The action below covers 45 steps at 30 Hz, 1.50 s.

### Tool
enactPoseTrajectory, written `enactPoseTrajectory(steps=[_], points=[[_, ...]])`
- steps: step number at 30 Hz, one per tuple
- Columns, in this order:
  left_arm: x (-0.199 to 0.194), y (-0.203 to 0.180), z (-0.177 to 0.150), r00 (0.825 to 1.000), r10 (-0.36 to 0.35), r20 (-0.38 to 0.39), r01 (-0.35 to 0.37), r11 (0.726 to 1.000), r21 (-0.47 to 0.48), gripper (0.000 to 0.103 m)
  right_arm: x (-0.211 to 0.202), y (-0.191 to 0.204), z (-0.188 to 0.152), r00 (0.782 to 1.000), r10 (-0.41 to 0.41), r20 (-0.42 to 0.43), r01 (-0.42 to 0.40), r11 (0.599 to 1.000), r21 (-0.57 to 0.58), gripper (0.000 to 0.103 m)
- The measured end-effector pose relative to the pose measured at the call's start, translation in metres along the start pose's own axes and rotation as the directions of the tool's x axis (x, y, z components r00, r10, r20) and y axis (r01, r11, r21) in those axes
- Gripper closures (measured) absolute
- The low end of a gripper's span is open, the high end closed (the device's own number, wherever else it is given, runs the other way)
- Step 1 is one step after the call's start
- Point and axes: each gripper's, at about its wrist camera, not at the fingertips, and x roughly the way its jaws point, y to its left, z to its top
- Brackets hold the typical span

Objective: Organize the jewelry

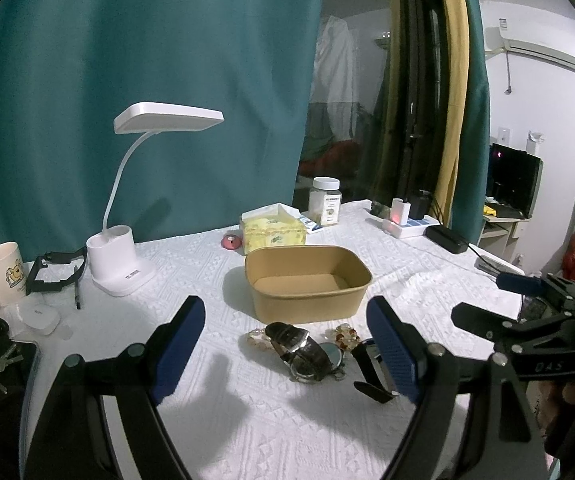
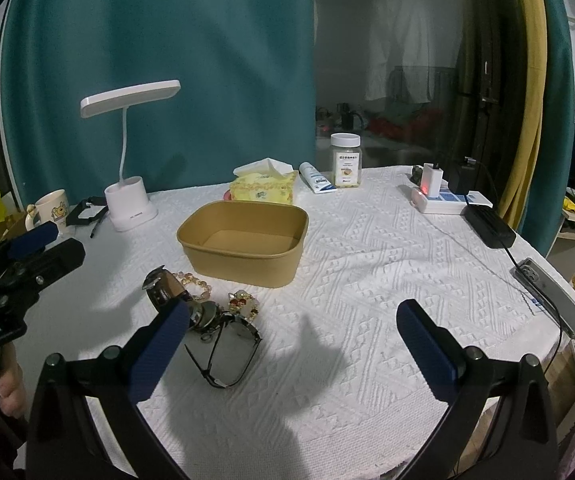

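Table covering: white cloth, matt, with a raised woven diamond relief, rough to the eye.
Tray near the table's middle: brown paperboard, matt, smooth walls.
Watch at the near edge: dark leather-like strap with a slight sheen, polished metal case.
Beaded bracelets beside it: glossy amber and red beads.
Desk lamp at the far left edge: smooth white plastic, satin finish.
Mug: glazed ceramic, glossy.
Jar at the far edge: clear plastic or glass, white lid.
Left gripper and right gripper: black matt plastic arms, blue ribbed pads.
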Motion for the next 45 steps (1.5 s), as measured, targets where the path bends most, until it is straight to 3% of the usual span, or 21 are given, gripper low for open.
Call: enactPoseTrajectory(steps=[23,40,42,45], points=[[0.002,0.003,-0.001,1.000,0.004,-0.007,-0.004,1.000,-0.011,0.020,0.006,0.002,-0.001,1.000,0.000,-0.020,0.000,1.000,-0.005,0.000],[0.041,0.033,-0.021,0.995,0.012,-0.100,-0.019,0.997,-0.079,0.020,0.083,0.017,-0.023,0.974,0.107,-0.199,-0.108,0.994,0.005,0.001],[0.048,0.036,-0.021,0.994,0.009,-0.112,-0.019,0.996,-0.084,0.020,0.091,0.018,-0.022,0.970,0.120,-0.212,-0.120,0.993,0.010,0.004],[0.055,0.037,-0.020,0.993,0.002,-0.122,-0.012,0.997,-0.081,0.020,0.107,0.022,-0.023,0.962,0.126,-0.240,-0.129,0.992,0.005,0.024]])
